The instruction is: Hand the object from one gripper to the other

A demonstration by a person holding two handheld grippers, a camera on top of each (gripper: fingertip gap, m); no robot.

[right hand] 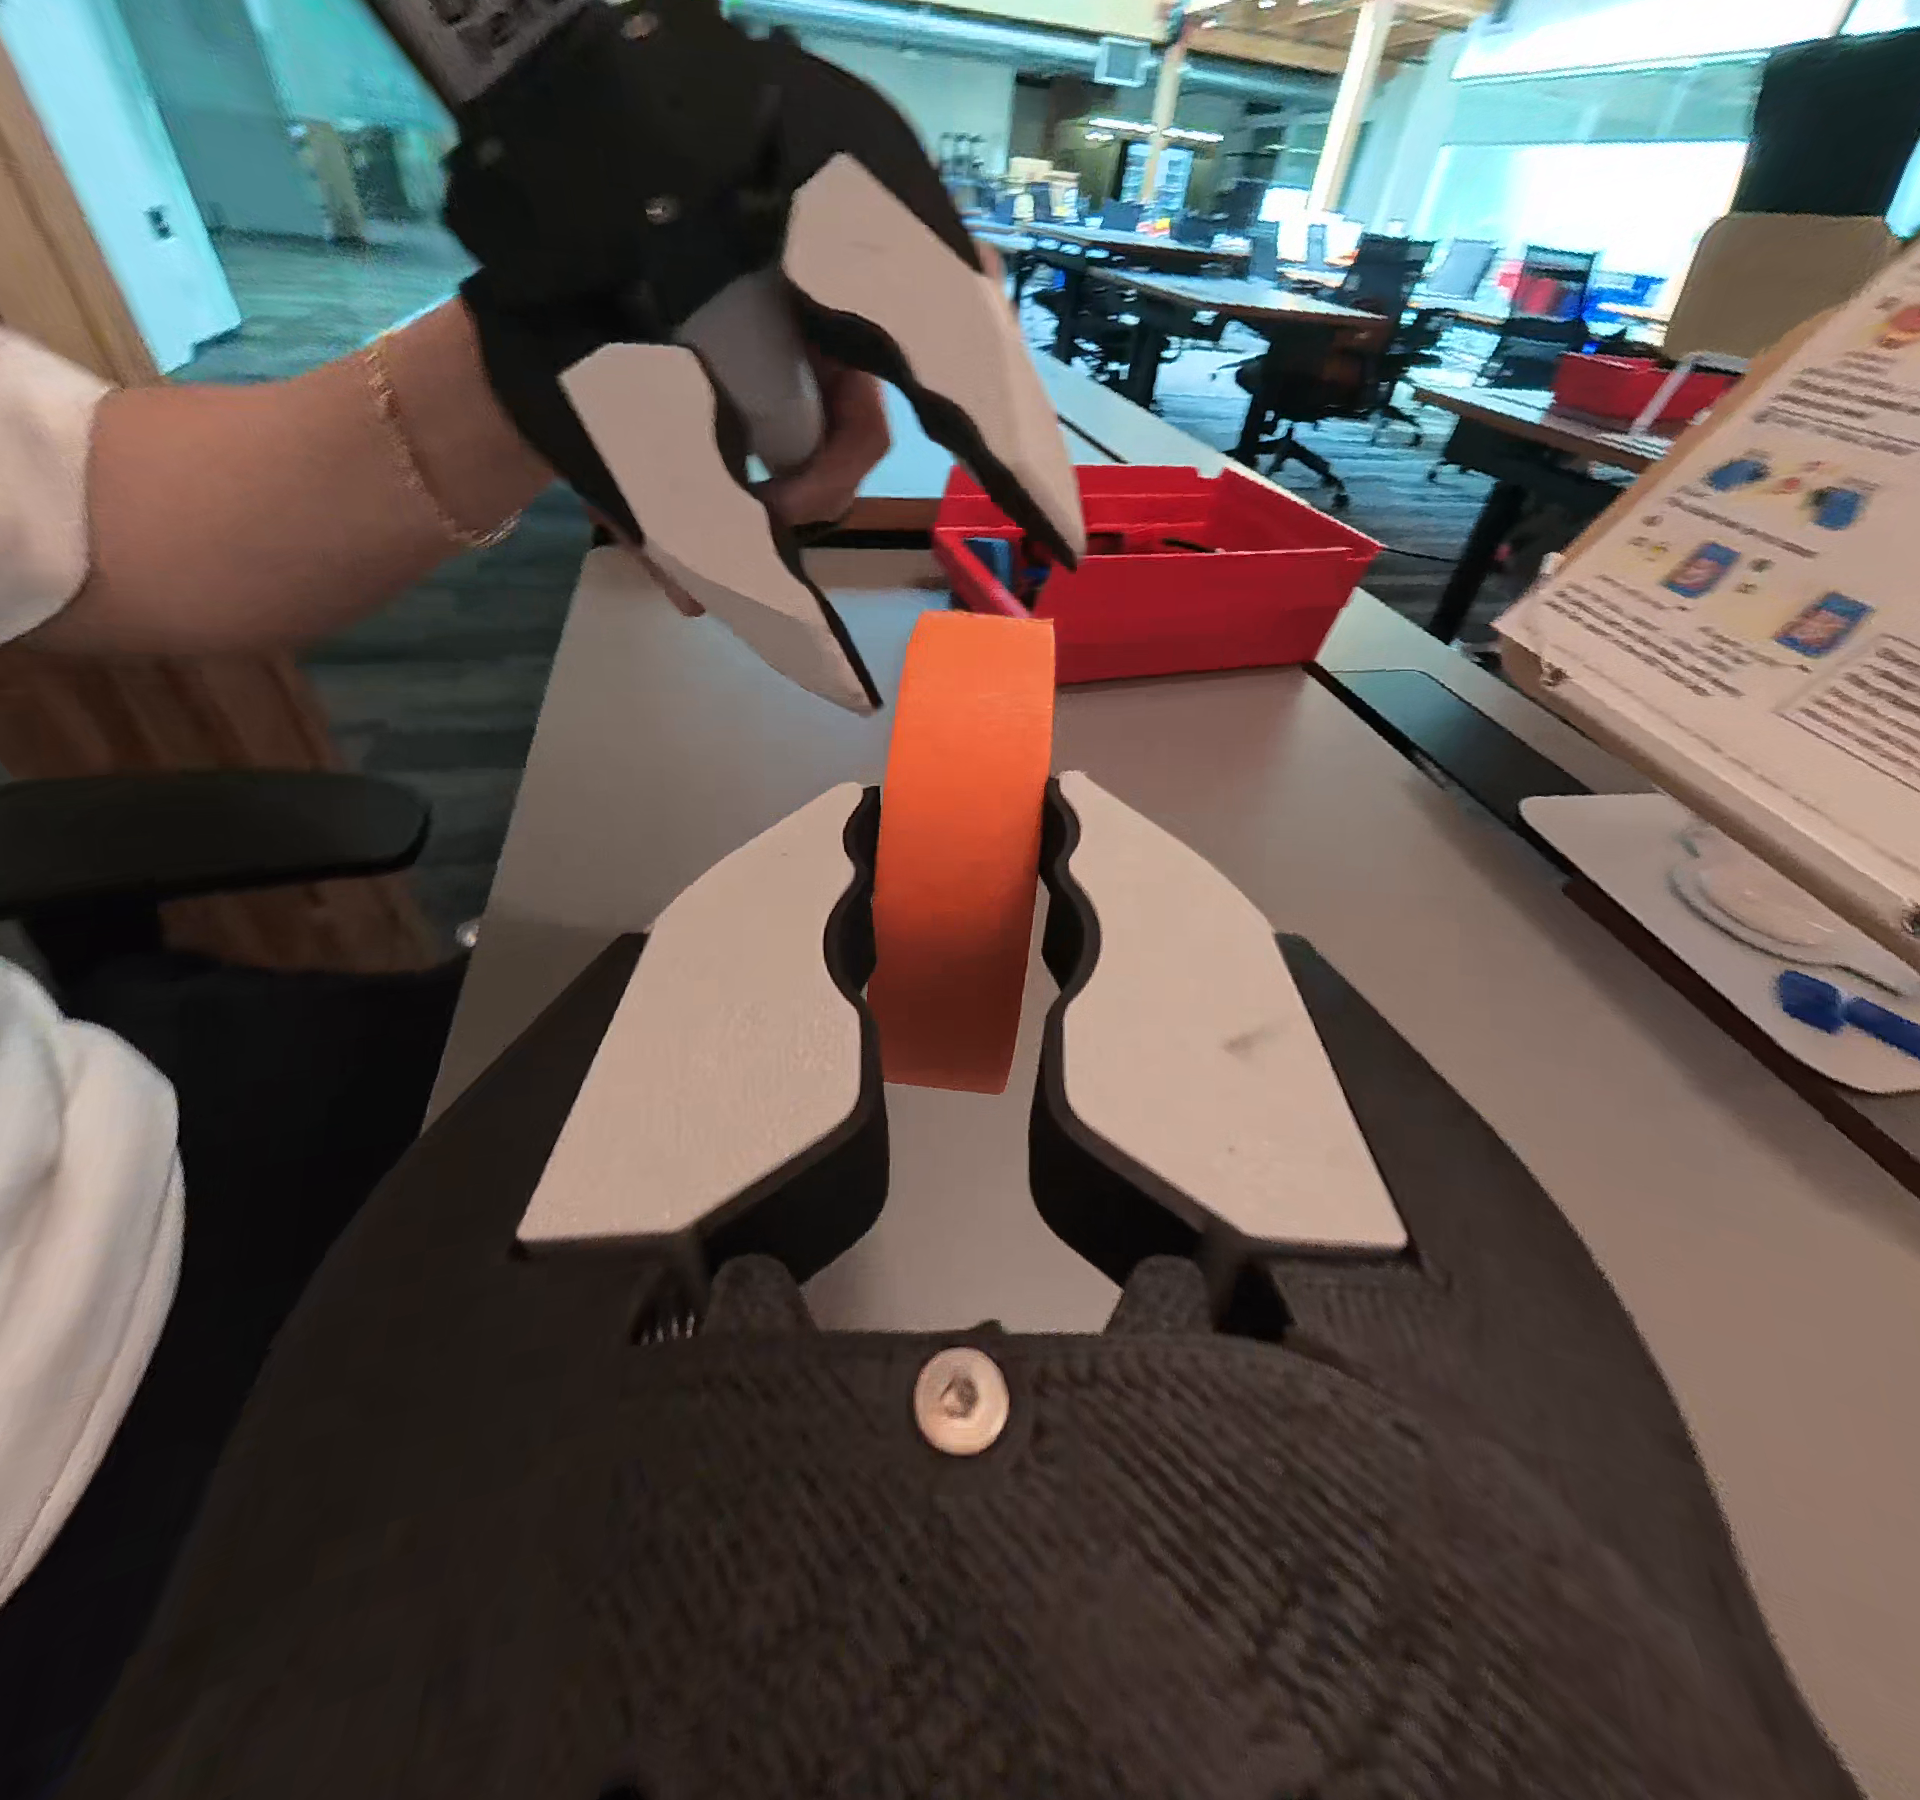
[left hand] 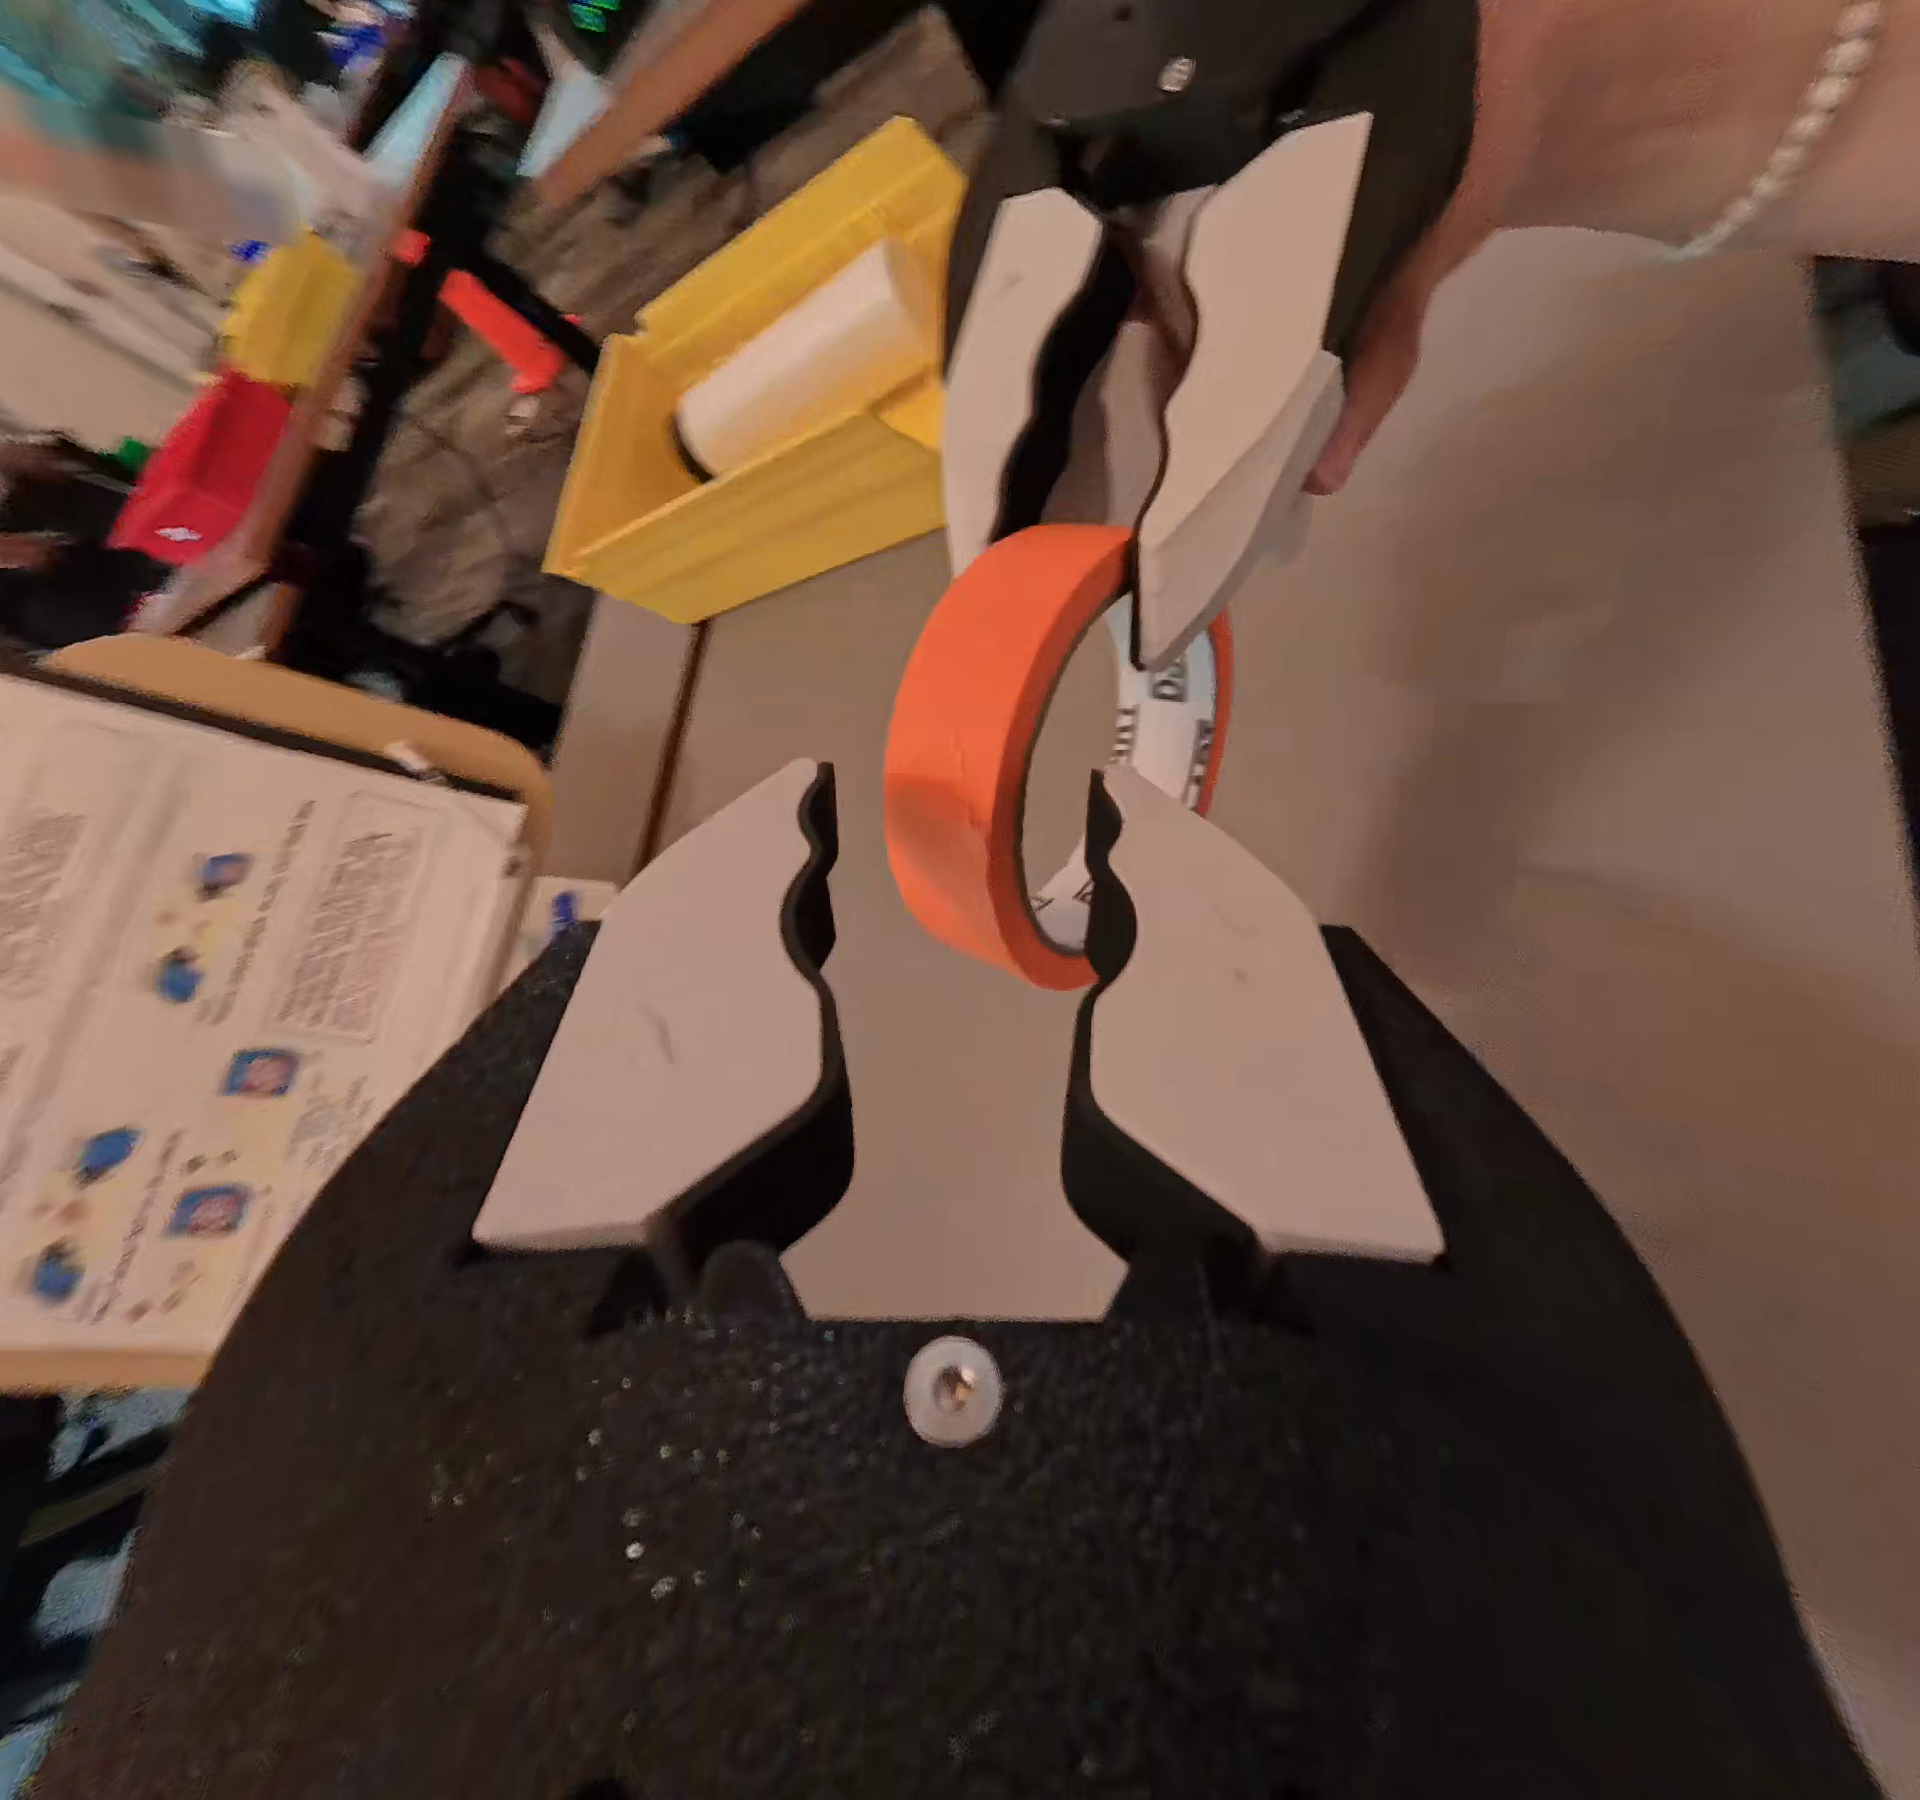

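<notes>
1 orange tape ring [right hand: 961, 877] pinched by right gripper [right hand: 961, 805] wavy fingers.

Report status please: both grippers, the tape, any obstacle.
Right gripper shut on orange tape roll. Left gripper open, beside roll, not gripping. Nothing between them.

Bright overhead + window light, soft shadows, fisheye edge warp, left view bg motion-blurred

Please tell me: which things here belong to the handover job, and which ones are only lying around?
Belong to the job:
orange tape roll
right gripper, shut on the roll
left gripper, open beside the roll

Lying about:
yellow bin with a white roll inside
red bin
instruction board
</notes>
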